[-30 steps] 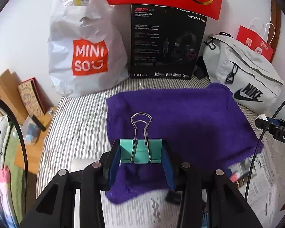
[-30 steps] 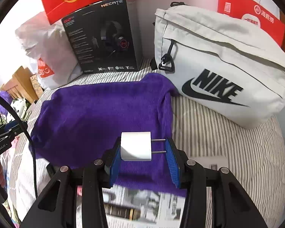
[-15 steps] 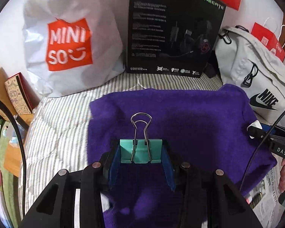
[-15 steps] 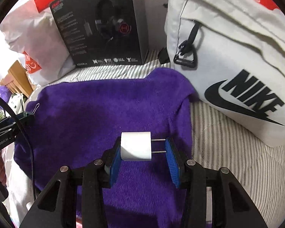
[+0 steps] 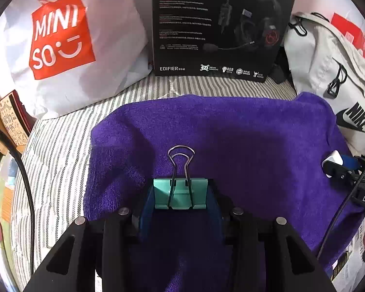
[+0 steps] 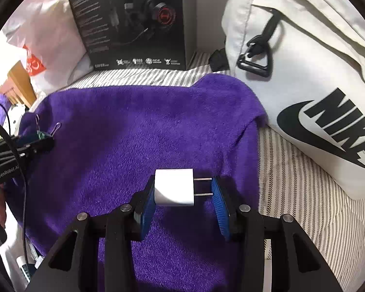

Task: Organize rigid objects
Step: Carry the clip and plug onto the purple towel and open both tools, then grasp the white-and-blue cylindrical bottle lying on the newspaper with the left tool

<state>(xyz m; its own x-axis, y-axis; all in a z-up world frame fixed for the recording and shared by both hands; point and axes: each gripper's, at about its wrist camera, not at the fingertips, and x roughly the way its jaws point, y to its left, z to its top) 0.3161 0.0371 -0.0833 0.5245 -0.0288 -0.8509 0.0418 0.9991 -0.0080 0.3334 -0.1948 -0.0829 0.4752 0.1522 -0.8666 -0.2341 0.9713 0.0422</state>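
Left tongs (image 5: 180, 196): clamped on a teal binder clip (image 5: 180, 194), wire handles pointing away, over the purple towel (image 5: 243, 141).
Right tongs (image 6: 183, 191): clamped on a white charger plug (image 6: 174, 191), prongs against the right pad.
Hidden: towel's near edge, behind both tongs.
Far edge of bed: headset box (image 5: 219, 24), shopping bag (image 5: 68, 43), Nike bag (image 6: 304, 73).
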